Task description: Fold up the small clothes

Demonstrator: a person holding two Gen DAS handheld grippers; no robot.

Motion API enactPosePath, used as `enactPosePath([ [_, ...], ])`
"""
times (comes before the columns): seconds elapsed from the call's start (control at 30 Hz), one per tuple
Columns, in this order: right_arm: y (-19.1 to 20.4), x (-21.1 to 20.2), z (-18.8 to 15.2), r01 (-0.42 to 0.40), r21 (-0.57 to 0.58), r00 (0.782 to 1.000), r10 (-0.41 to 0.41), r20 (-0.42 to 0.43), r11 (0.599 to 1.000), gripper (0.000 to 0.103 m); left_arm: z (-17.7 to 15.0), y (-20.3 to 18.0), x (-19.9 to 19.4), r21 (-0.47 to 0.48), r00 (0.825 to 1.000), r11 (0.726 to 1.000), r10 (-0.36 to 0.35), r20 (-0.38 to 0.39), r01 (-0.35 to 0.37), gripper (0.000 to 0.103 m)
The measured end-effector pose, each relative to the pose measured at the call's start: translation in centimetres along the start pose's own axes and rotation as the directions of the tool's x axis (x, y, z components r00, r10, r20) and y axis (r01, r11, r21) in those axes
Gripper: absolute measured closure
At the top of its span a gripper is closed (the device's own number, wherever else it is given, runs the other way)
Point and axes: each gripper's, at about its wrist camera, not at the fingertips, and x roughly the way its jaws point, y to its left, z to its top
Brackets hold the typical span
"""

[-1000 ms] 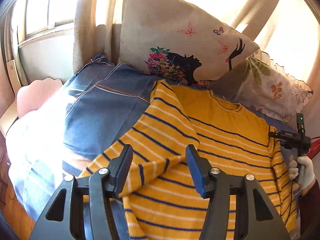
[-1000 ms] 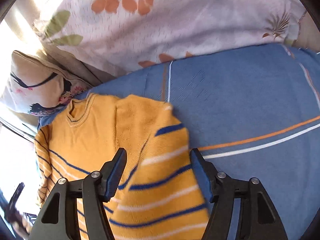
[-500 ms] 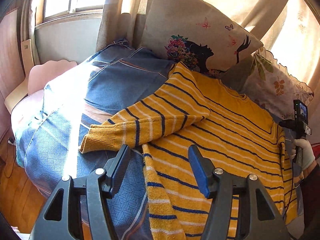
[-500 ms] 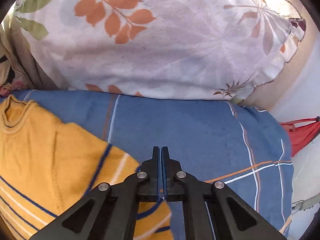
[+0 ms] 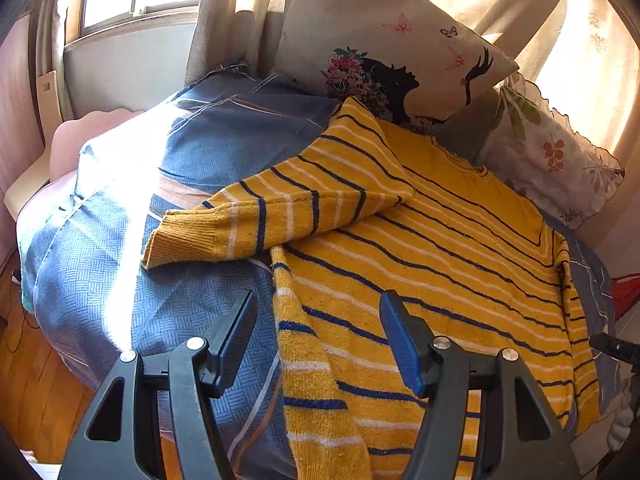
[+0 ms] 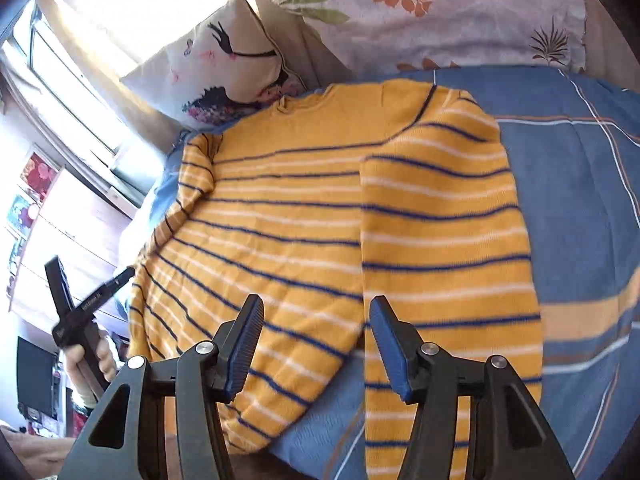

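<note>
I think I should pinch the sweater sleeve cuff next, since my left hand-held gripper and right hand-held gripper are both opening with nothing held.

Yellow sweater, navy and white stripes
</note>
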Motion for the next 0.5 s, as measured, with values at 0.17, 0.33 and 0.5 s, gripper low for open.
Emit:
enactPosePath([
  [0.17,-0.7,0.9,-4.5,-0.069,0.086,0.996,0.073,-0.054,0.994,0.043,-1.3,-0.3,-0.4,0.043,1.000,0.999,0.024,-0.006,-0.024,0.038],
  [0.33,3.1,3.8,-6.9,-0.022,0.006,0.997,0.023,-0.071,1.000,0.041,-3.0,0.4,0.2,0.028,0.998,1.000,-0.007,-0.066,0.008,0.036],
  [0.5,5.7,3.7,-6.6,0.057,-0.080,0.998,-0.059,-0.026,0.995,0.065,-3.6,1.8,-0.2,0.019,0.991,0.993,0.117,-0.072,-0.116,0.063],
])
